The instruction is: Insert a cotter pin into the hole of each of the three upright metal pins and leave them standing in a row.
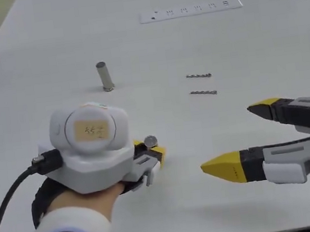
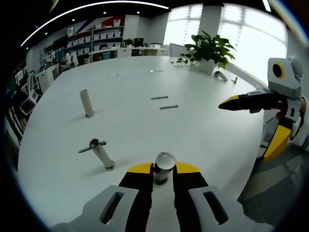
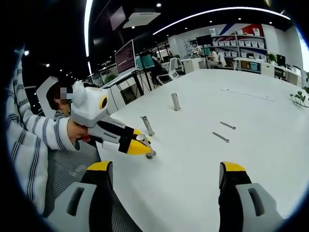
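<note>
The left gripper (image 2: 163, 170) is clamped tight on a metal pin (image 2: 164, 161). Its yellow tips pinch the shaft low down, so the pin stands upright on the white table (image 2: 145, 130) with its top clear of the jaws, apparently steadied to take a fastener. Just left of those tips stands a second metal pin (image 2: 102, 155) with a cotter pin (image 2: 91, 145) already through its top. A third metal pin (image 2: 87, 103) stands bare, farther out beyond it. Ahead of the tips and well apart from them, two more lie loose side by side, the nearer cotter pin (image 2: 169, 107) and the farther cotter pin (image 2: 159, 97). Off to the right, the right gripper (image 1: 240, 138) hovers with its jaws spread wide and nothing between them, seemingly ready to fetch one. The count is three metal pins and three cotter pins, with one pair joined.
</note>
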`<state>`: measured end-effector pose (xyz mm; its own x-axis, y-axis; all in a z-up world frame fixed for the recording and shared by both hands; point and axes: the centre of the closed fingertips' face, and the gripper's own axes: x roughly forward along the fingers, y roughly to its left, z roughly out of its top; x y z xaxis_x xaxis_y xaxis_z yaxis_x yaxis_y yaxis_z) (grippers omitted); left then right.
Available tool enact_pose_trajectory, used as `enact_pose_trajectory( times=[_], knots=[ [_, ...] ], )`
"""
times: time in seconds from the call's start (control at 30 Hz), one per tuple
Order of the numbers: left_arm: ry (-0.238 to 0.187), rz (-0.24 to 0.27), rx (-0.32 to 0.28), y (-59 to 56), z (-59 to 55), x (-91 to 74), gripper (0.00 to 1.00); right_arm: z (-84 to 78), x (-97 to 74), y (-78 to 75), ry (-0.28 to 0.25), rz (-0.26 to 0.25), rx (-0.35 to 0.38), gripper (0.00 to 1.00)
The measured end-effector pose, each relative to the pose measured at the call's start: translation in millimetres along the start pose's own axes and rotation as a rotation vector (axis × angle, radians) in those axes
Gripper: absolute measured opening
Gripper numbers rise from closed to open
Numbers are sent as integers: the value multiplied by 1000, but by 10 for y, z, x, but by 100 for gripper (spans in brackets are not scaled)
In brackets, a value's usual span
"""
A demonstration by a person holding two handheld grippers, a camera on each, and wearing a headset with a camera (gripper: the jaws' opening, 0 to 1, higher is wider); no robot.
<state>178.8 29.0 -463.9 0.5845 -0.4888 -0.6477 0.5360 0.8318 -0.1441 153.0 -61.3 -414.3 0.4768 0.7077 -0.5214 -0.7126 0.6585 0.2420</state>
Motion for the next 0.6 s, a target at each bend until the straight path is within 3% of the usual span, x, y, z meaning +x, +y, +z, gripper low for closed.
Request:
enact_pose_trajectory(
  times=[0.13, 0.2, 0.37, 0.43, 0.6],
  knots=[
    [-7, -46, 114, -23, 38, -49, 11, 5, 4, 8, 2, 1, -2, 90],
    [-4, -65, 123, -30, 41, -74, 12, 6, 7, 12, 4, 2, -3, 90],
    [-19, -155, 148, -80, 80, -197, 26, 5, 12, 18, 9, 3, -7, 90],
    [-52, -190, 217, -102, 135, -260, 32, 8, 12, 15, 10, 2, -7, 90],
    [-81, -277, 189, -172, 175, -437, 45, 0, 7, 0, 18, -2, -9, 90]
  ],
)
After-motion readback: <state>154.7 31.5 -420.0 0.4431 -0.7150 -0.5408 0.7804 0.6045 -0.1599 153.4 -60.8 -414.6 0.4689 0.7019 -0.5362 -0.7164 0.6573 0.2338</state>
